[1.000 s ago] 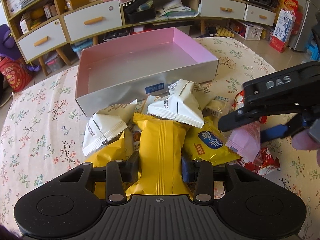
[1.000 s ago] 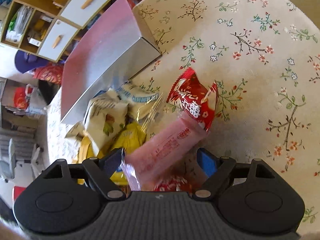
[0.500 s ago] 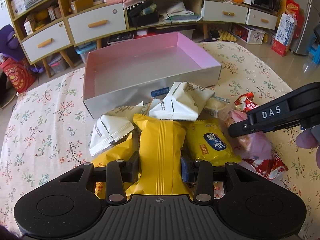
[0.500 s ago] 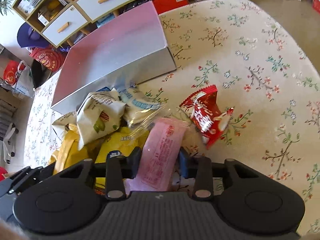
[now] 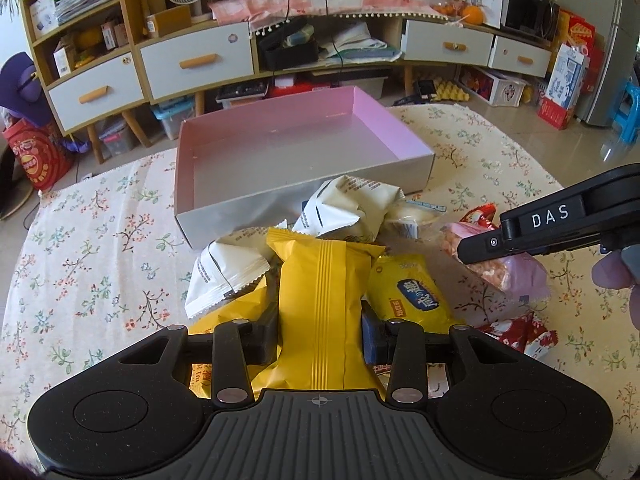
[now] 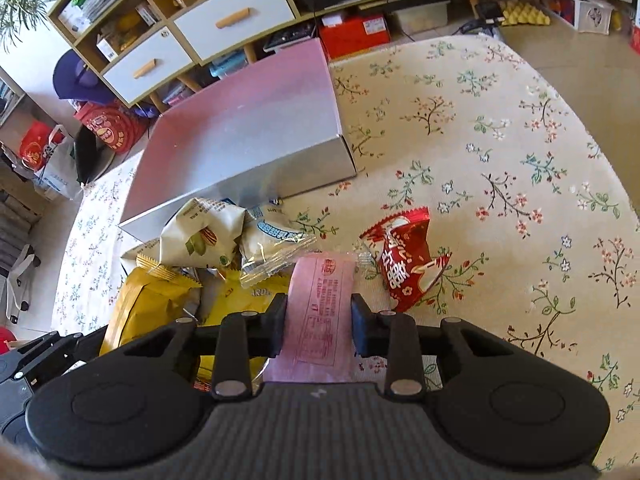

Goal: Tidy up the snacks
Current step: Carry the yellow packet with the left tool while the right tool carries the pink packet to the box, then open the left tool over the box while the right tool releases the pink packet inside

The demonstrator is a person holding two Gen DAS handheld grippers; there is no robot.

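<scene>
My left gripper [image 5: 320,324] is shut on a tall yellow snack packet [image 5: 320,280], held upright over the pile. My right gripper [image 6: 319,320] is shut on a pink packet [image 6: 322,292]; in the left wrist view the same pink packet [image 5: 516,276] hangs under the black finger [image 5: 480,246] at the right. An open box with a pink inside [image 5: 240,216] lies just behind the pile with nothing in it. White packets [image 5: 348,208], a yellow packet with a blue label [image 5: 412,292] and a red packet [image 6: 404,256] lie on the flowered tablecloth [image 6: 500,120].
A clear-wrapped snack [image 6: 276,240] lies between the white packets and the pink one. Beyond the table stands a low sideboard with white drawers [image 5: 196,64], with bags and boxes on the floor around it. The cloth right of the red packet is bare.
My right gripper closed on the pink packet, rolled upright and lifted it slightly off the pile. The left gripper kept its hold on the yellow packet and barely moved.
</scene>
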